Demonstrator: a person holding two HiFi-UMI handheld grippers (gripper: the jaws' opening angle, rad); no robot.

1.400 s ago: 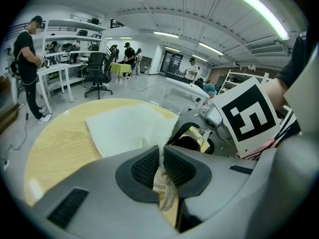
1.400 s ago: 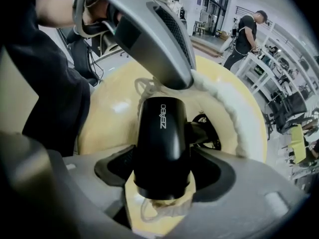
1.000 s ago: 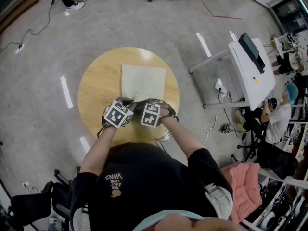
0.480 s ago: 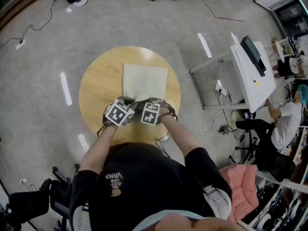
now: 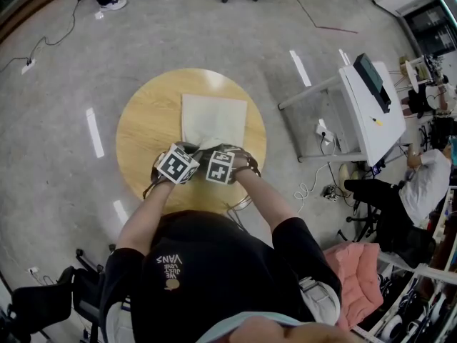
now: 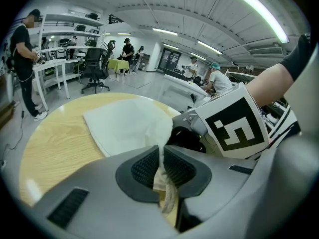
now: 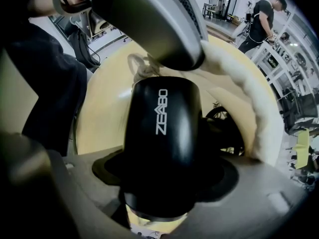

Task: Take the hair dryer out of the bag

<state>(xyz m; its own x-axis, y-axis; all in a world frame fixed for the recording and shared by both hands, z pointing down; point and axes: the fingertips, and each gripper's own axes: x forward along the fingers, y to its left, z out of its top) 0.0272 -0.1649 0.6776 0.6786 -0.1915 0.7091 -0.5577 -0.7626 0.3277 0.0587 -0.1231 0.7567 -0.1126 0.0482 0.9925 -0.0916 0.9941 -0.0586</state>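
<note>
Now, hair dryer: black, clamped by the right gripper at the bag's mouth, over the near side of the table. How much of it sits inside the cloth I cannot tell.
Axis: its long axis runs in line with the right gripper's jaws, the lettering reading along it. Its rounded far end points away from the gripper, toward the tabletop.
Right gripper: jaws fairly wide, pressed on both sides of the barrel, probably a hold for drawing it out lengthwise.
Bag: white cloth, lying flat, mouth toward the person. Its rim curves round one side of the dryer.
Left gripper: jaws nearly together, pinching the mouth edge and its cord, likely anchoring the bag so it doesn't follow the dryer.
Table: round, wooden, bearing the bag.
</note>
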